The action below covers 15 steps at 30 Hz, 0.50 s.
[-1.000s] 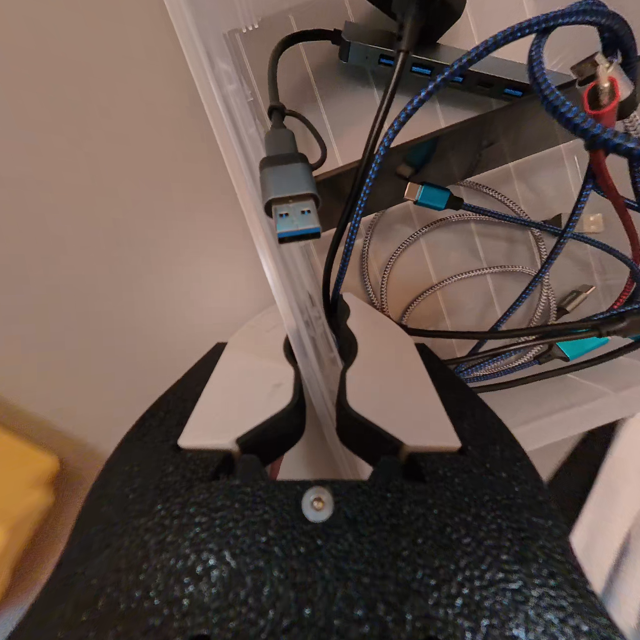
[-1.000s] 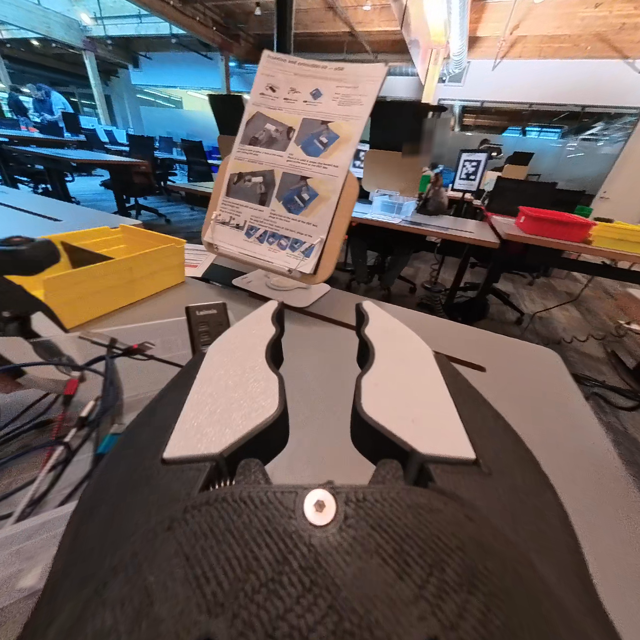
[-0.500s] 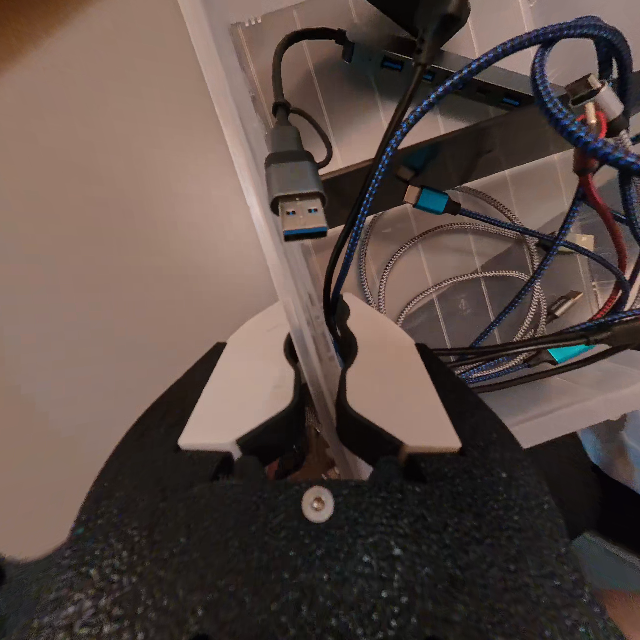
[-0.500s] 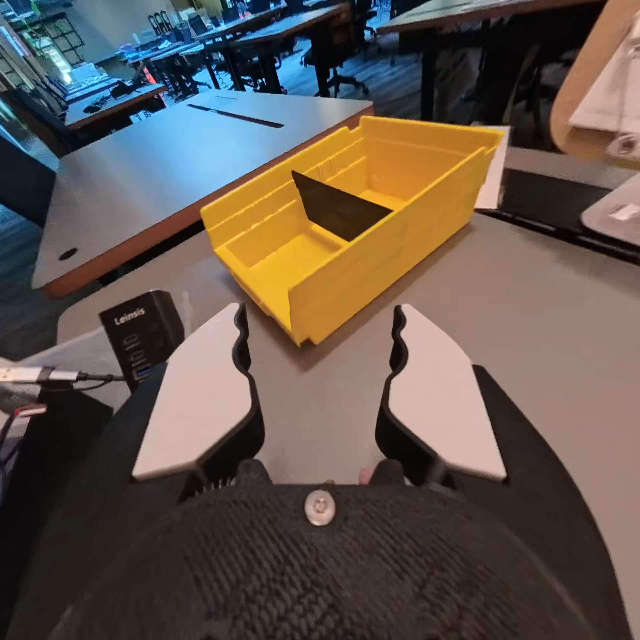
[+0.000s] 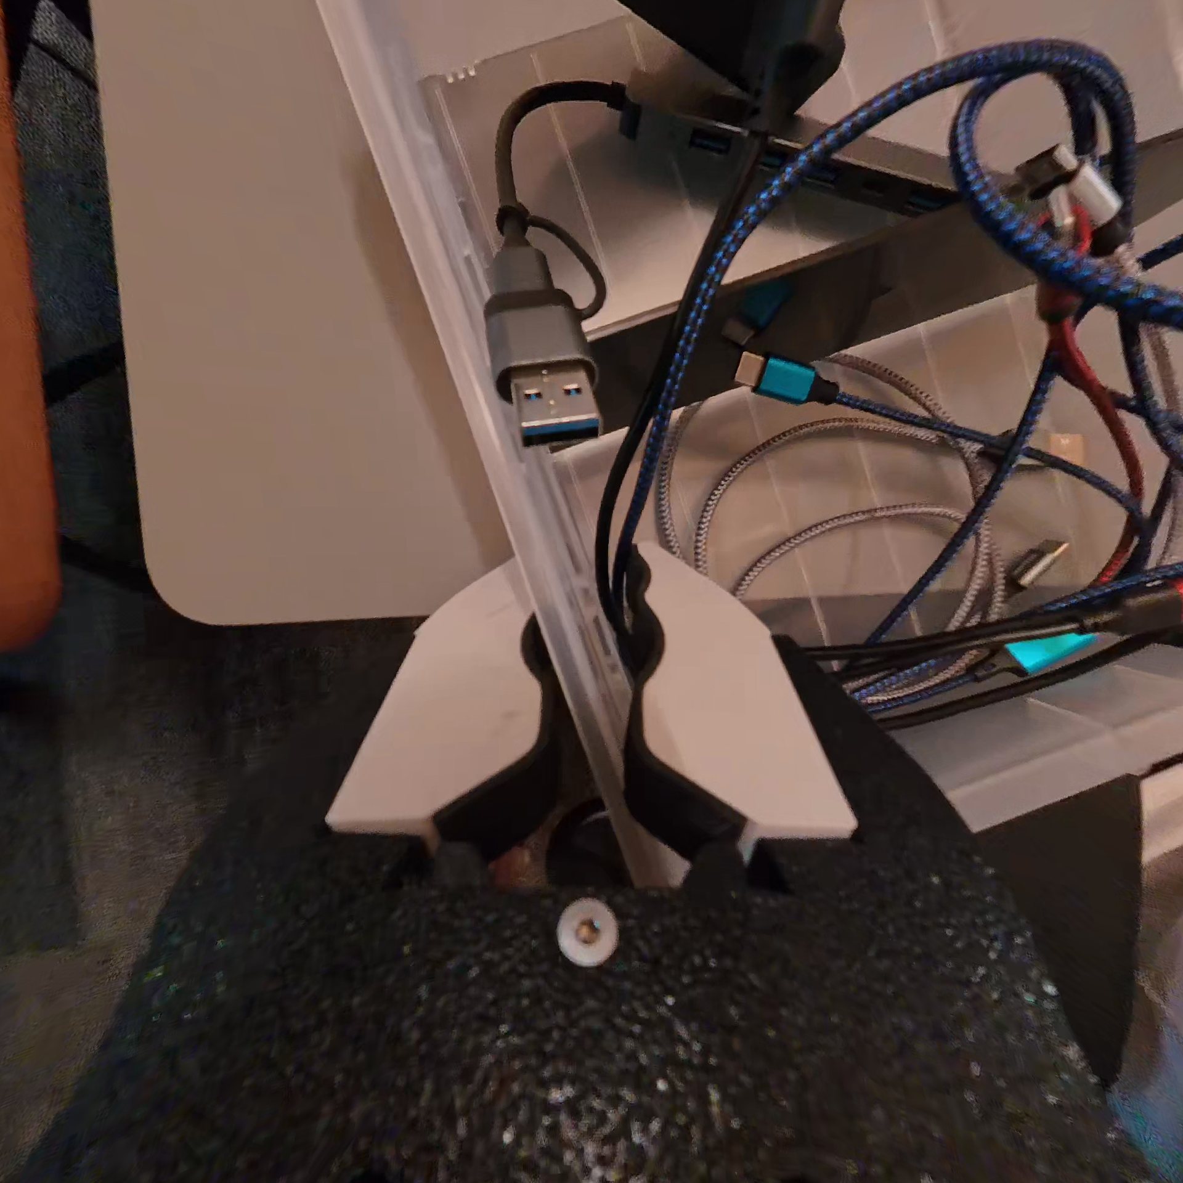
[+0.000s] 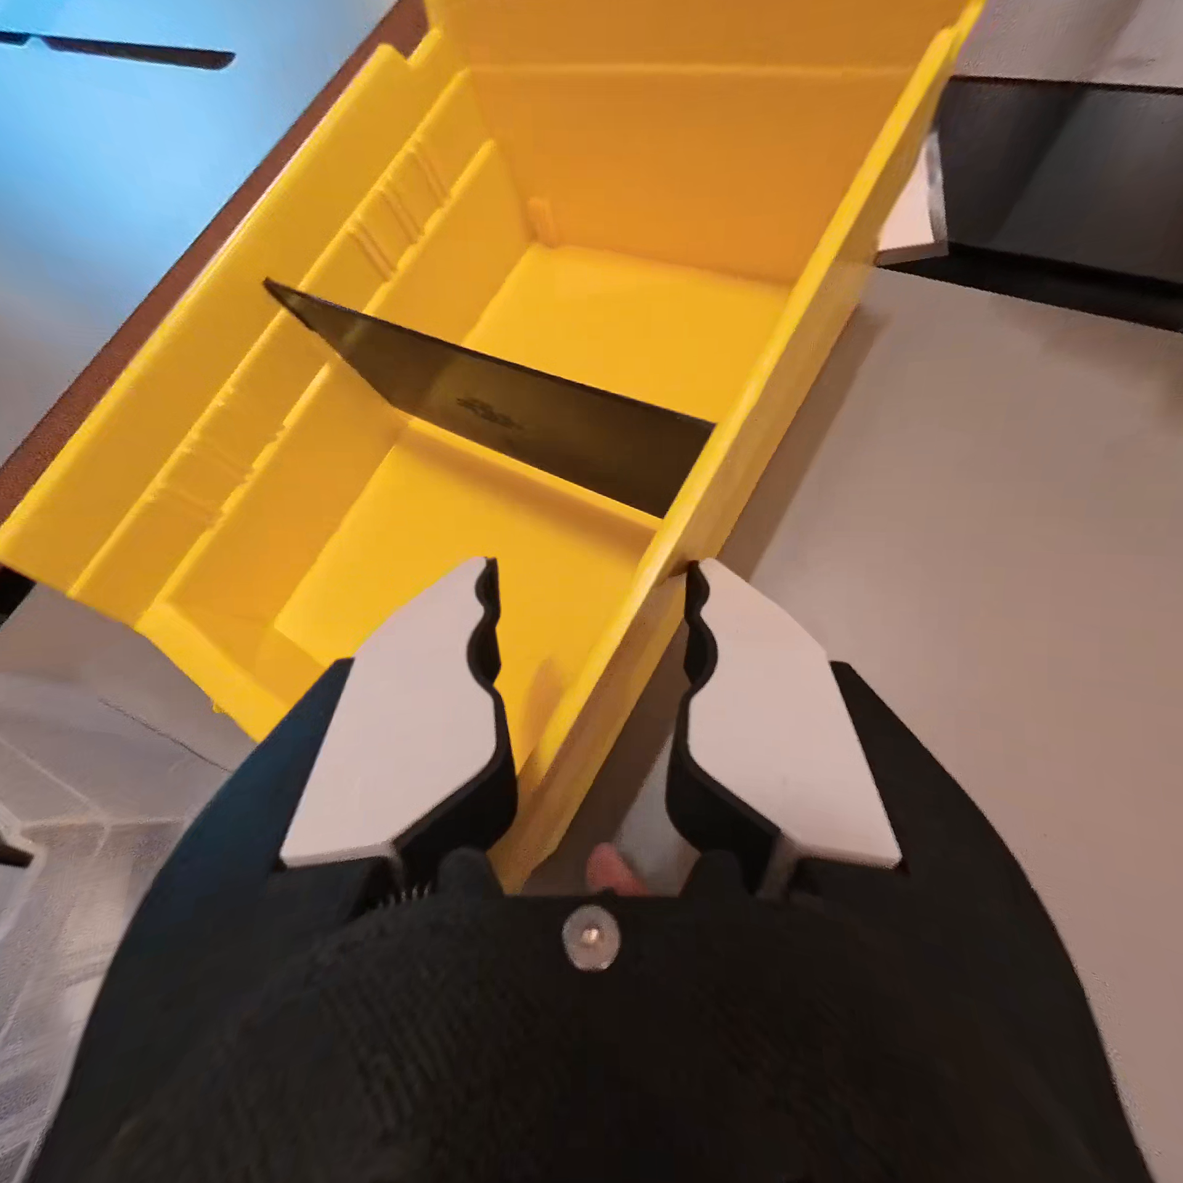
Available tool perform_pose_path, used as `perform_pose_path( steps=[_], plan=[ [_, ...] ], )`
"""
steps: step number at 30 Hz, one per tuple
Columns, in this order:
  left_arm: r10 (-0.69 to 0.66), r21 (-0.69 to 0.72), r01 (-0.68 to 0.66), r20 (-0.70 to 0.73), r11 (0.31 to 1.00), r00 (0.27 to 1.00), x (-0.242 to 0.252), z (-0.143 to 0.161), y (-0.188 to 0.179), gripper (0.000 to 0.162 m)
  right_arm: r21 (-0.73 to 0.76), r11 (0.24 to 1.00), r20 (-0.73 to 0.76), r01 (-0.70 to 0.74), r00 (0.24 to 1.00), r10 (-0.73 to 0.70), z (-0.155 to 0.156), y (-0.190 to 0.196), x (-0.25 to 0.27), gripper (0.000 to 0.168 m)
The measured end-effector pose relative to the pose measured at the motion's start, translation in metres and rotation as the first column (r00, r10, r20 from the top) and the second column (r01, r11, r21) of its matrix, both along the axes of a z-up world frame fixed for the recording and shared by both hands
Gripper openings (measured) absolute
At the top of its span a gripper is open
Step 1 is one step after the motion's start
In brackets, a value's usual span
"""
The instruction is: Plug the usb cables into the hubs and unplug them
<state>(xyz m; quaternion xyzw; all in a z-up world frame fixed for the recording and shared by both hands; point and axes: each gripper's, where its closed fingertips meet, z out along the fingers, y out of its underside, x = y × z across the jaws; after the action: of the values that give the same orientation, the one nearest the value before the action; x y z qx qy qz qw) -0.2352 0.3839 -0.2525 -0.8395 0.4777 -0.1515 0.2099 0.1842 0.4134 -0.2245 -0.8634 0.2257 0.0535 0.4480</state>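
Left gripper (image 5: 586, 614) jaws clamp the clear bin wall (image 5: 448, 269); right gripper (image 6: 592, 576) jaws, open, straddle the yellow bin wall (image 6: 768, 397).

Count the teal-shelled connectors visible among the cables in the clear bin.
3. One teal connector points left mid-bin; a second lies low at the right among black cables; a third sits shadowed under the black divider. The tangle may hide more.

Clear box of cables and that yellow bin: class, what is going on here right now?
A person works with two grippers. The left hand-held gripper is clamped on the wall of the clear plastic box, which holds tangled USB cables and a grey hub; the hub's own plug dangles unplugged. The right hand-held gripper is open, straddling the side wall of an empty yellow bin with a black divider. No plugging is under way yet.
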Motion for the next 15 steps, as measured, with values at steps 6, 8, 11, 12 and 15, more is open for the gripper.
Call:
perform_pose_path(
  steps=[6, 8, 11, 12, 15],
  plan=[
    [-0.027, -0.014, 0.028, 0.065, 1.0, 0.998, 0.007, 0.001, 0.012, 0.018, -0.038, 0.996, 0.145, 0.077, 0.987, -0.071, -0.003, -0.015, 0.035, 0.011],
    [-0.063, 0.01, 0.063, 0.051, 0.998, 0.997, 0.007, 0.001, 0.013, 0.016, -0.044, 0.996, 0.212, 0.076, 0.975, -0.065, 0.006, -0.026, 0.041, 0.008],
    [-0.086, -0.002, 0.086, 0.071, 0.996, 0.994, 0.008, 0.002, 0.013, 0.016, -0.009, 0.994, 0.32, 0.109, 0.942, -0.1, 0.035, -0.054, 0.055, 0.008],
    [-0.093, -0.008, 0.094, 0.081, 0.996, 0.992, 0.007, 0.002, 0.013, 0.015, 0.013, 0.992, 0.357, 0.124, 0.926, -0.12, 0.05, -0.067, 0.06, 0.008],
    [-0.11, -0.033, 0.114, 0.122, 0.993, 0.986, 0.008, 0.002, 0.013, 0.015, 0.076, 0.987, 0.476, 0.142, 0.865, -0.161, 0.097, -0.117, 0.073, 0.009]
  ],
)
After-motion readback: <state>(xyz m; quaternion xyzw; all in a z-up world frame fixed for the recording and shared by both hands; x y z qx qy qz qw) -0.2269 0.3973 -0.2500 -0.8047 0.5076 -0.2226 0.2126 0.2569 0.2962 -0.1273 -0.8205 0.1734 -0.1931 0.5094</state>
